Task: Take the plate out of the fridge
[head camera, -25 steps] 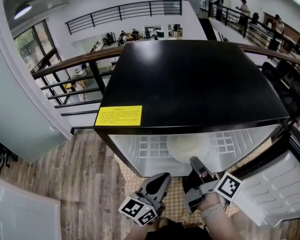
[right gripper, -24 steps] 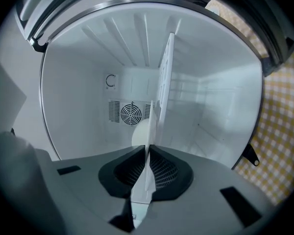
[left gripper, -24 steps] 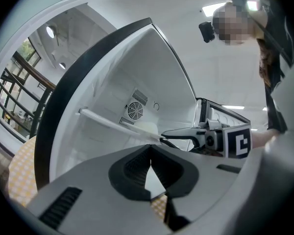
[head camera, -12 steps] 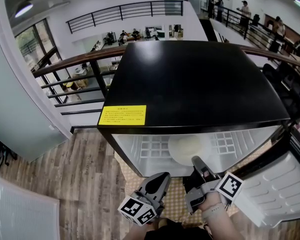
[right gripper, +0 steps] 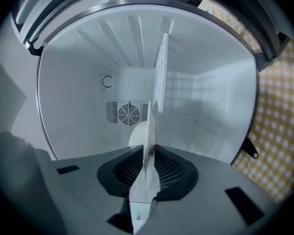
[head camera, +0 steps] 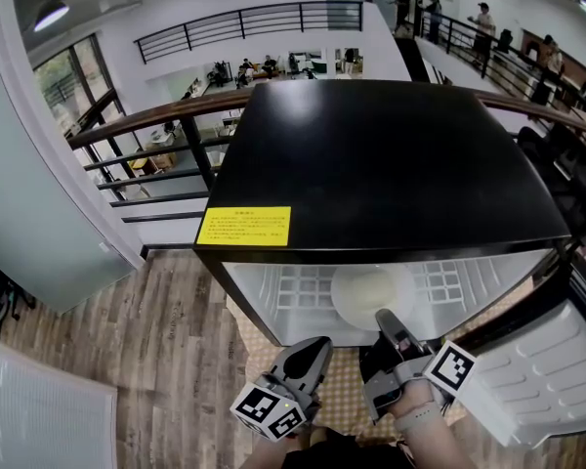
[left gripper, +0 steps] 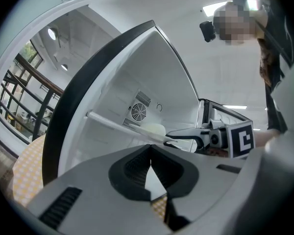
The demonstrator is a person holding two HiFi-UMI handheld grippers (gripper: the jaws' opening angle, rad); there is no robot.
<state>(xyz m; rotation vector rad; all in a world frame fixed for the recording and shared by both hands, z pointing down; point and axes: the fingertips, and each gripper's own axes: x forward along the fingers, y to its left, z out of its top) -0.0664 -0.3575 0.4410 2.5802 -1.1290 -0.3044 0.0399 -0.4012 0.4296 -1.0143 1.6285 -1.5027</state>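
A black mini fridge [head camera: 391, 164] stands open in front of me. A cream plate [head camera: 373, 293] lies on its white grid shelf [head camera: 293, 286]. My right gripper [head camera: 383, 319] is at the shelf's front edge, just before the plate. In the right gripper view the shelf [right gripper: 159, 77] runs edge-on between the jaws of the right gripper [right gripper: 148, 153], which look shut on it. The plate [right gripper: 138, 133] shows behind as a pale half disc. My left gripper [head camera: 311, 348] hangs lower left, outside the fridge, shut and empty. The left gripper view shows the left gripper [left gripper: 151, 163], the plate [left gripper: 153, 129] and the right gripper [left gripper: 169, 139].
The fridge door [head camera: 552, 379] stands swung open at the right, white inner side up. A yellow sticker [head camera: 244, 226] sits on the fridge top. A yellow checked mat [head camera: 344, 384] covers the wooden floor below. A railing [head camera: 146, 125] runs behind the fridge.
Almost nothing has moved. The view has shifted slightly; both grippers keep their places at the fridge's opening.
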